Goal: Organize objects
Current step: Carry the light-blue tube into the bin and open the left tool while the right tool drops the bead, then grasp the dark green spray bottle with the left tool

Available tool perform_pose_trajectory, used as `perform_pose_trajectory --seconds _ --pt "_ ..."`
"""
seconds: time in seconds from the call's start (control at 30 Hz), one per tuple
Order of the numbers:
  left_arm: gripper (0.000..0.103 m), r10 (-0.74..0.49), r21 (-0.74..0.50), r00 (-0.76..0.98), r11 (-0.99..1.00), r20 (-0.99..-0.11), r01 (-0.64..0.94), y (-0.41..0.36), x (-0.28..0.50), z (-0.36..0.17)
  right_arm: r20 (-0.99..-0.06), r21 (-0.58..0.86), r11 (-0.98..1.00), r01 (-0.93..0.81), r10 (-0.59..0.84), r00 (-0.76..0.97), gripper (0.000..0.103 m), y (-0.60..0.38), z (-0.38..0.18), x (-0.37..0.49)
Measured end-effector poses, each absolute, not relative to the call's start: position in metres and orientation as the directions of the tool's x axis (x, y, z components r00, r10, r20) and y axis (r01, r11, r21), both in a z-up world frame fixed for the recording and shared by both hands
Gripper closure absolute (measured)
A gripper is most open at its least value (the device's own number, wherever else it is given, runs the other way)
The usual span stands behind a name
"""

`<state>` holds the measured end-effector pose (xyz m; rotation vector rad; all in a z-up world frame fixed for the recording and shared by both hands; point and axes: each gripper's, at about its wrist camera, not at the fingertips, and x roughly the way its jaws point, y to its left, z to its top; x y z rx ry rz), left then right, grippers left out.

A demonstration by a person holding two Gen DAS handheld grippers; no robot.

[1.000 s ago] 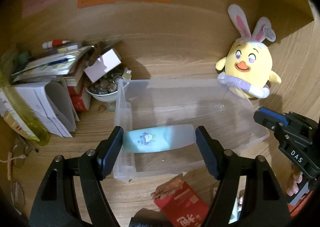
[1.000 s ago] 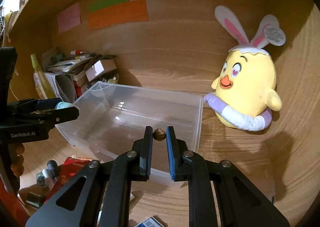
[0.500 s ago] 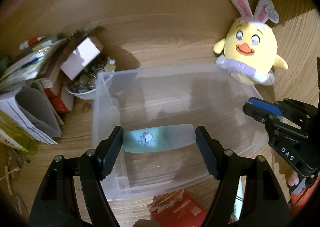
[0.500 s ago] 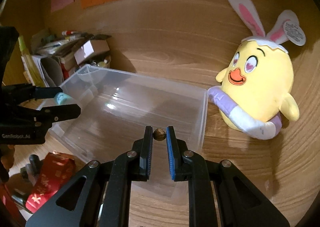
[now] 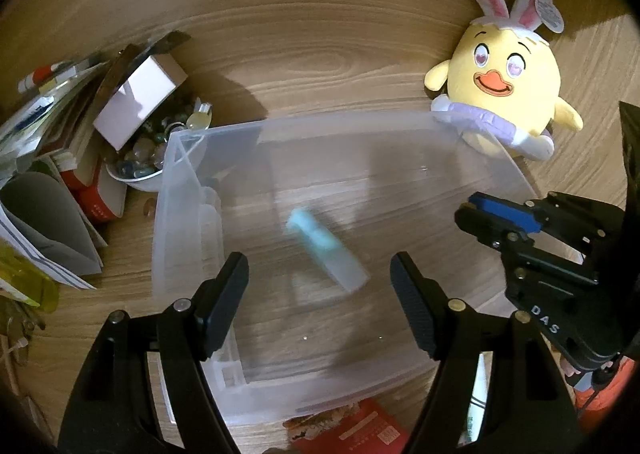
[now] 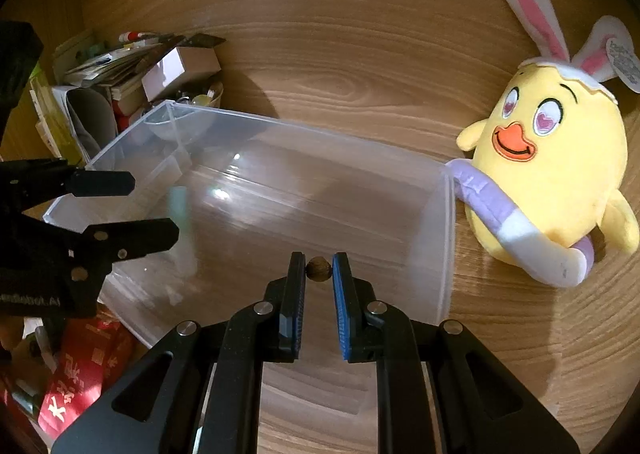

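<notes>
We have our left gripper (image 5: 320, 278) spread wide with nothing between its fingers, hovering over the near edge of the clear plastic bin (image 5: 472, 142). Just ahead of that claw, inside the bin's outline, the pale blue tube (image 5: 326, 248) shows as a blurred streak lying at a slant; we cannot tell whether it is touching the bin floor. In the right wrist view the same tube is only a faint greenish smear (image 6: 178, 206) beside the tip of the left claw (image 6: 132, 210). Our right gripper (image 6: 319, 268) is clamped on a small brown nut (image 6: 319, 269), pinched at the very fingertips, and holds it above the near right part of the bin (image 6: 448, 234). Seen from the left wrist, the right claw (image 5: 476, 214) sits off to the right of our left one, over the bin's right wall. Beyond and right of both claws a yellow chick toy (image 5: 504, 82) with bunny ears leans against the bin's far corner. To the far left of the left claw sits a heap of books and papers (image 5: 52, 126), with a white bowl of pebbles (image 5: 140, 170) and a small cardboard box (image 5: 140, 98) just beside the bin. A red packet (image 5: 360, 430) lies below the left claw, near the bin's front edge.
</notes>
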<state>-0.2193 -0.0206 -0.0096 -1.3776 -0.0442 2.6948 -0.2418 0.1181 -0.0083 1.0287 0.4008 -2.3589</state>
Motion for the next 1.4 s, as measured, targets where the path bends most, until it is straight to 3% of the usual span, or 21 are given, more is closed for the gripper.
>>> perform_pose_trajectory --seconds 0.33,0.6,0.73,1.0,1.2,1.4 --pt "0.030 0.127 -0.100 -0.614 -0.992 -0.779 -0.078 -0.030 -0.201 0.005 -0.747 -0.063 -0.819 0.571 -0.340 -0.571 0.089 0.117 -0.008 -0.241" --pt "0.029 0.100 -0.087 -0.658 -0.995 -0.746 -0.052 -0.037 -0.170 0.024 -0.743 -0.061 -0.820 0.569 -0.344 -0.575 0.075 0.119 -0.001 -0.236" --pt "0.029 0.066 -0.054 -0.689 -0.998 -0.722 -0.038 -0.039 -0.148 0.033 -0.729 -0.079 -0.814 0.576 -0.347 -0.590 0.073 0.119 0.006 -0.225" --pt "0.021 0.004 -0.002 -0.741 -1.000 -0.672 -0.004 -0.041 -0.098 0.043 -0.703 -0.082 -0.812 0.577 -0.363 -0.612 0.073 0.134 0.020 -0.195" --pt "0.020 0.015 -0.036 -0.742 -0.999 -0.670 0.013 -0.045 -0.066 0.036 -0.682 -0.059 -0.827 0.559 -0.375 -0.628 0.060 0.159 0.029 -0.172" --pt "0.020 0.021 -0.059 -0.717 -0.998 -0.697 0.028 -0.045 -0.041 0.017 -0.671 -0.037 -0.843 0.536 -0.377 -0.639 0.059 0.179 0.029 -0.144"
